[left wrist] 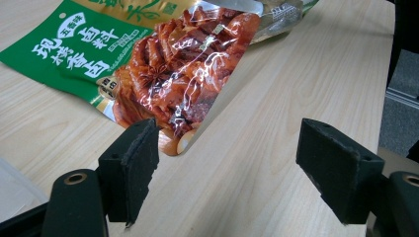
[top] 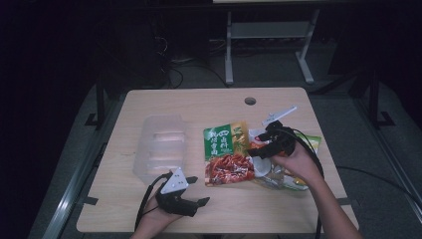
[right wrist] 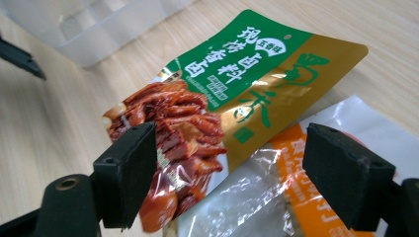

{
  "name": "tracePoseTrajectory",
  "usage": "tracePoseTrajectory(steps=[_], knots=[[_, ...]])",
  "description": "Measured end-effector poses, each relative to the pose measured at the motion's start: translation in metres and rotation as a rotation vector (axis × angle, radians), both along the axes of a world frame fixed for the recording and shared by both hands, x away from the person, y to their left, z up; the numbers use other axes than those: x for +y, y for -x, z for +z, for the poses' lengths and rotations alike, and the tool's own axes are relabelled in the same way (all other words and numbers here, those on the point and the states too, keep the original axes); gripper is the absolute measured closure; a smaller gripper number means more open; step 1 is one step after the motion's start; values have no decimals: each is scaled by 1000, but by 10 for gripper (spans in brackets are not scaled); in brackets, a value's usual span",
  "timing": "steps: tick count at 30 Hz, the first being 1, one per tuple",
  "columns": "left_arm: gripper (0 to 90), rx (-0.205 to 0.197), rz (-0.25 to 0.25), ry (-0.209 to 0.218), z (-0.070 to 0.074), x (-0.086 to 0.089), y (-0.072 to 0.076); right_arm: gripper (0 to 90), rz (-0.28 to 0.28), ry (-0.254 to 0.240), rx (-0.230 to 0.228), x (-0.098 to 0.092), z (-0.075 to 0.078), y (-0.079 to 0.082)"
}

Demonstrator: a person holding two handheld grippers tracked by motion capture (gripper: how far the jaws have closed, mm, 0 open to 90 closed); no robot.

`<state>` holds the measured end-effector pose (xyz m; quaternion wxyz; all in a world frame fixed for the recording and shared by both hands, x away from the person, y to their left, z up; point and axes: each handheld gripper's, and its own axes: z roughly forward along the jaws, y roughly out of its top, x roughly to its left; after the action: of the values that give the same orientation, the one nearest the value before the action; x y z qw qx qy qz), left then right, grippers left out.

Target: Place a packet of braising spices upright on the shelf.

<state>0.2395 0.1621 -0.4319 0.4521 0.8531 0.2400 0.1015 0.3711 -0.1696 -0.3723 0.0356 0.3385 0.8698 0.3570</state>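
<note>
Wooden table (top: pixel 149 209) carries three packets, one clear tray (top: pixel 160 147), two open tools.

Seasoning packet (top: pixel 227 153) lies between tray (top: pixel 159 147) and other packets (top: pixel 291 172).

Green-and-gold sauce packet (top: pixel 228 152), picturing red braised meat, lying flat just right of the clear plastic tray (top: pixel 160 147); its right edge overlaps a clear-and-orange packet (top: pixel 278 175) lying beneath.
</note>
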Motion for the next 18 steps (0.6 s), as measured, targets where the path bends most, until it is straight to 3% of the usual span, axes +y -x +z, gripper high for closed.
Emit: tracePoseTrajectory(steps=[14,18], knots=[[247,-8,4,5,1,-3,1,216,-6,48,39,16,6,-41],[247,-10,4,9,1,-3,1,223,-23,66,68,20,-3,-56]])
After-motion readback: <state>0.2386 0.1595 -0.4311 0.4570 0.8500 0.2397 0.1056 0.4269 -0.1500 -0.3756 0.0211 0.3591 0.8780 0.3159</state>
